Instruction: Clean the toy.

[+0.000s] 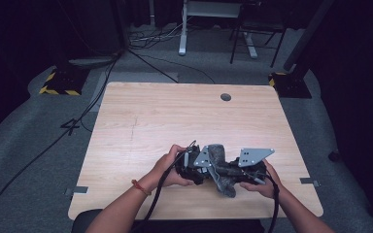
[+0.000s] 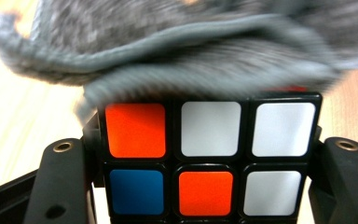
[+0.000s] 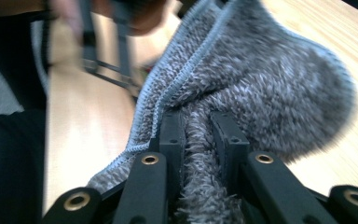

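Pale wooden table (image 1: 141, 121) near its front edge; left gripper (image 2: 205, 186) clamped on puzzle cube (image 2: 205, 158), right gripper (image 3: 198, 135) pinching grey cloth (image 3: 261, 84) draped over cube; could drag cube loose if tugged hard

**Colours at the tabletop**

The tabletop (image 1: 184, 116) is pale wood with fine lengthwise grain and one small dark grey round spot near its far edge. The cloth (image 3: 270, 88) is mottled grey, fuzzy, with a lighter blue-grey stitched hem. The puzzle cube (image 2: 209, 158) has a black frame; its visible face shows orange, white, white along the upper row and blue, orange, white beneath. The left tongs (image 2: 205, 186) and right tongs (image 3: 198, 140) are matt black with brass-coloured screw eyes, and each carries a light grey plate in the high view. The wristband (image 1: 140, 187) is red. The floor (image 1: 24, 145) is grey carpet, with yellow-and-black striped feet (image 1: 58, 87) at the back.
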